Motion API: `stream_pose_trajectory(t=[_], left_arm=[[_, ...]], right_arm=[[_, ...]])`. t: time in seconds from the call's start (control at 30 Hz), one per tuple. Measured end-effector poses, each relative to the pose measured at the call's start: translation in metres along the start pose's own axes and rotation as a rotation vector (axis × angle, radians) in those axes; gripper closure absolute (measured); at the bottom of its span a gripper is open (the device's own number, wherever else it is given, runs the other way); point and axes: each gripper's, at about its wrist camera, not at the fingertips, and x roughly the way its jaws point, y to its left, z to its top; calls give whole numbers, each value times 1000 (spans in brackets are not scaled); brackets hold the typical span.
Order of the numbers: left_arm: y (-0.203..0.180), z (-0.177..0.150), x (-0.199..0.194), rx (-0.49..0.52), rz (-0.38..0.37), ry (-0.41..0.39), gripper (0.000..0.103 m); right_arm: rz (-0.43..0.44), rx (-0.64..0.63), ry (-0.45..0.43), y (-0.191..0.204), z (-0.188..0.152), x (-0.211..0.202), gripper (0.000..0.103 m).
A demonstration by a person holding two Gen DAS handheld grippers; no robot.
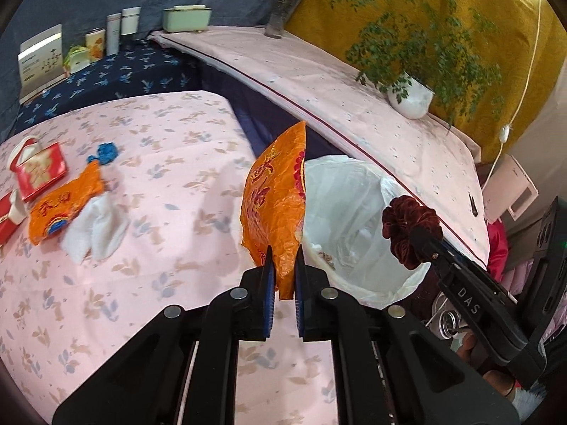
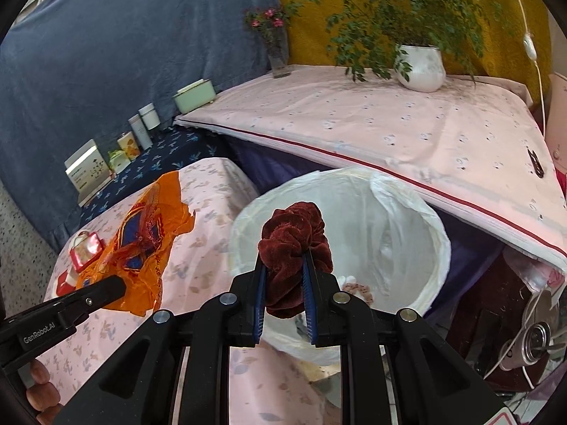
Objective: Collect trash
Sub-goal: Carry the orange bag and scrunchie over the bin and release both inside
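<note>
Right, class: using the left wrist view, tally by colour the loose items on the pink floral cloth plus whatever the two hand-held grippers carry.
orange wrappers: 2
white tissue: 1
blue crumpled piece: 1
dark red scrunchie: 1
red boxes: 2
Total: 7

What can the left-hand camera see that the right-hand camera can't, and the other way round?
Only the left wrist view shows a second orange wrapper, crumpled white tissue and a blue scrap lying on the pink table.

Only the right wrist view shows the speckled floor at far left.

Both show the white-lined bin, the left gripper shut on an orange wrapper, the right gripper shut on a dark red scrunchie, and the potted plant.
</note>
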Motion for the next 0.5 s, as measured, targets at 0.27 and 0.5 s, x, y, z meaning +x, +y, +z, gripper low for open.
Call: stream_pose_trajectory(t=[0.27, 0.5], left_arm=[[-41, 13, 33, 54, -64, 54, 93], [-52, 19, 53, 50, -77, 66, 69]], right_arm=[[-42, 37, 22, -30, -4, 10, 86], [-67, 52, 35, -42, -6, 16, 86]])
